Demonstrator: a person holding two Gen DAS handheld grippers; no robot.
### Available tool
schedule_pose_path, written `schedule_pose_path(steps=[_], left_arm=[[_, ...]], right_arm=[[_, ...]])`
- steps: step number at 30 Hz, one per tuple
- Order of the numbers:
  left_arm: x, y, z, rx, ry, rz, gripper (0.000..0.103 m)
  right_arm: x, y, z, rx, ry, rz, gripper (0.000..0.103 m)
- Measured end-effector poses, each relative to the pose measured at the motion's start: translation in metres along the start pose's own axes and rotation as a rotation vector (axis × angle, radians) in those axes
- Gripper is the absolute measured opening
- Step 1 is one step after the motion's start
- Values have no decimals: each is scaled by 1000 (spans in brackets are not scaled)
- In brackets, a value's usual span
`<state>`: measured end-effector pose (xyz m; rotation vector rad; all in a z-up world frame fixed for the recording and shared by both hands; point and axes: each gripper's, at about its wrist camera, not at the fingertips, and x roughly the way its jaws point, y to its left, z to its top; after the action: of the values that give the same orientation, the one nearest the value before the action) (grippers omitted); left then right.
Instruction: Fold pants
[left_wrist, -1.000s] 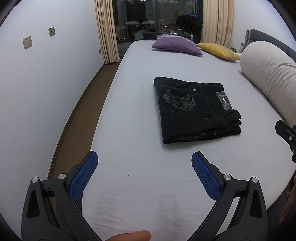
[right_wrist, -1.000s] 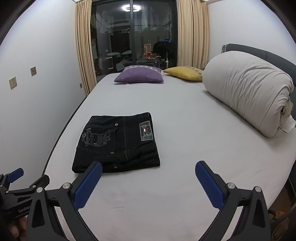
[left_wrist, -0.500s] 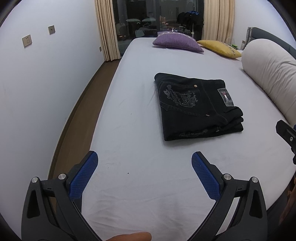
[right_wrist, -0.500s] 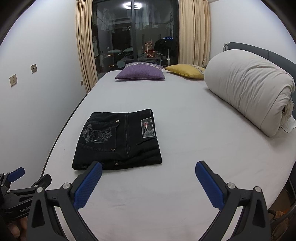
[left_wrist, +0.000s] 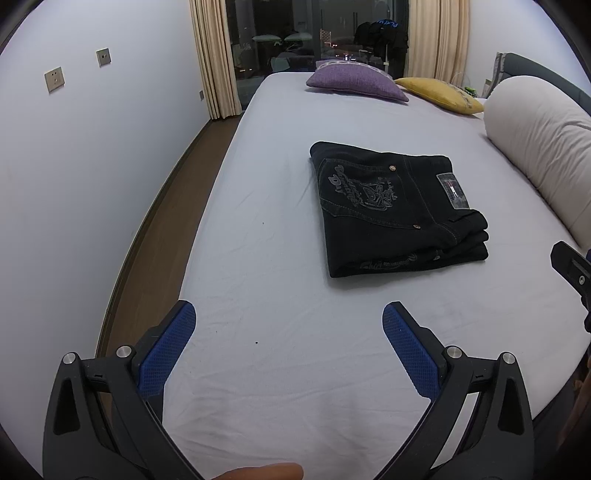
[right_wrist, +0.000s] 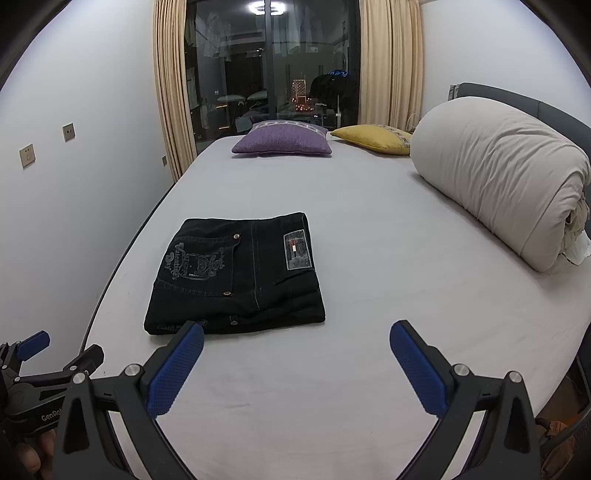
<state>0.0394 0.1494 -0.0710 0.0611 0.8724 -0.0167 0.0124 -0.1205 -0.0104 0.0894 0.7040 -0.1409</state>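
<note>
Black pants (left_wrist: 399, 206) lie folded into a compact rectangle on the pale bed sheet (left_wrist: 280, 280), back pocket embroidery and a waist label facing up. In the right wrist view the same pants (right_wrist: 236, 273) sit left of centre. My left gripper (left_wrist: 288, 325) hovers open over bare sheet, short of the pants' near edge, nothing between its blue pads. My right gripper (right_wrist: 295, 339) is open too, its left pad just in front of the pants' near edge and apart from the cloth. A tip of the right gripper shows at the left wrist view's right edge.
A rolled cream duvet (right_wrist: 495, 177) lies along the bed's right side. A purple cushion (right_wrist: 284, 142) and a yellow cushion (right_wrist: 373, 138) rest at the far end before a dark window with curtains. A white wall (left_wrist: 74, 184) and a strip of wood floor (left_wrist: 155, 236) run along the left.
Both grippers have tilted slightly, so the pants sit a little lower and nearer in each view. The pants have not moved and both grippers stay open.
</note>
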Motion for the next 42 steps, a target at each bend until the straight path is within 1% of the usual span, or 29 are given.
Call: schedule_pose_path(steps=[42], left_arm=[[0, 0, -2, -2, 4, -3, 103]], right_arm=[[0, 2, -3, -3, 3, 1, 103]])
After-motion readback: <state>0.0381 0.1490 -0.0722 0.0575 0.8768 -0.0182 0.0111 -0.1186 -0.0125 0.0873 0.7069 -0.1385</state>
